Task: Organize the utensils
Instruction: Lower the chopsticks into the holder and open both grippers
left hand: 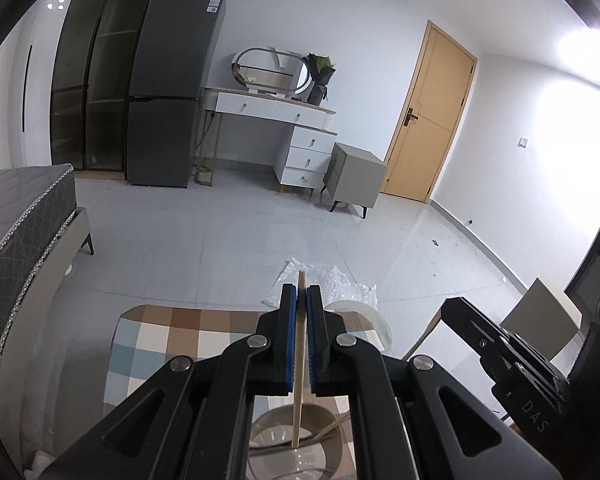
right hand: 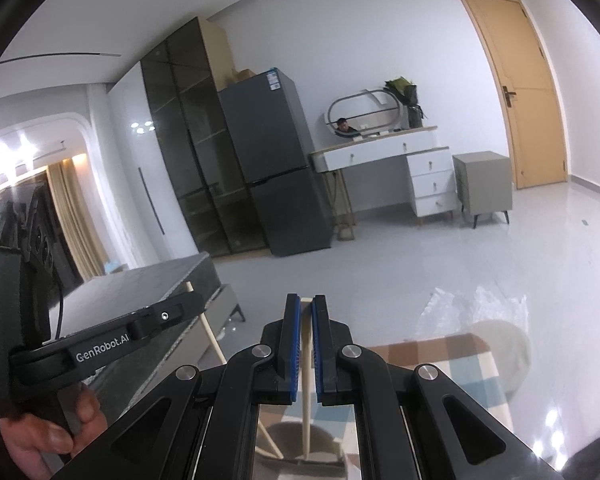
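Right up close, your left gripper is clamped down on a single wooden chopstick, blue pads pinching it so the stick runs up between them, with its tip poking just past the fingertips and its lower end hanging over a clear glass bowl on the checkered tablecloth. Same deal on the other side: your right gripper is squeezed onto its own pale chopstick, which also dangles down over a round container on that checkered cloth. In the right wrist view you can see your hand wrapped around the left gripper's handle, and the left chopstick sticking out of it. Just past the table edge there's crinkled clear plastic on the tile floor. Further back sit a grey mattress, a dark fridge, a white vanity desk with an oval mirror, a small grey nightstand and a wooden door.
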The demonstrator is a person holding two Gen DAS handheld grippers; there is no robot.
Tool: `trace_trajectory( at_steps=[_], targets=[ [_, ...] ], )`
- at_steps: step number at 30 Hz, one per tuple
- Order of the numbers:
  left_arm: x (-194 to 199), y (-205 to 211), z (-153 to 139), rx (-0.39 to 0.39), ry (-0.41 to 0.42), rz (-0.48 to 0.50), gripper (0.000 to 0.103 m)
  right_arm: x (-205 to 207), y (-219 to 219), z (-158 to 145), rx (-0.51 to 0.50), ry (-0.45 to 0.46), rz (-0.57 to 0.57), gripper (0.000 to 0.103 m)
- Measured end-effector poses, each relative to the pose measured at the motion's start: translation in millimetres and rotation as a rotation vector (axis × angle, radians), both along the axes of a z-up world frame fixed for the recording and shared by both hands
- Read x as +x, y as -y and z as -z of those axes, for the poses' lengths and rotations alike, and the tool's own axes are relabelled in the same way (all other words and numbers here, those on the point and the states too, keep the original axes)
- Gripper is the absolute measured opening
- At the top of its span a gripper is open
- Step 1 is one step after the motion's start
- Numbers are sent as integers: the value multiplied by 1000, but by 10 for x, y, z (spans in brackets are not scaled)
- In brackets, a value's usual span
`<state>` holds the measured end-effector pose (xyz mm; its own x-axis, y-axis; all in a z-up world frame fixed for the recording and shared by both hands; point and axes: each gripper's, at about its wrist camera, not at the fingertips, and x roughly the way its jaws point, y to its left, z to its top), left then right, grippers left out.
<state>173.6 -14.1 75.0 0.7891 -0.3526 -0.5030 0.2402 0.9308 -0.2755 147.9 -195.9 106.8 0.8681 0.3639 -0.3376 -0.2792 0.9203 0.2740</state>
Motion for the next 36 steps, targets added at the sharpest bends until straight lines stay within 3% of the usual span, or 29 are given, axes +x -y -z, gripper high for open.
trace_trajectory(
  at_steps=[7, 22, 27, 36],
  targets=[
    [86, 21, 153, 3, -45, 4, 1, 72, -18, 112, -19, -24, 11, 5],
    [175, 75, -3, 0, 13, -16, 1, 124, -29, 162, -29, -41, 9, 5],
    [152, 164, 85, 9, 39, 2, 1, 130, -52, 193, -41, -40, 4, 5],
    [173, 82, 241, -2, -26, 33, 1, 62, -51, 288, -50, -79, -26, 8]
  ],
)
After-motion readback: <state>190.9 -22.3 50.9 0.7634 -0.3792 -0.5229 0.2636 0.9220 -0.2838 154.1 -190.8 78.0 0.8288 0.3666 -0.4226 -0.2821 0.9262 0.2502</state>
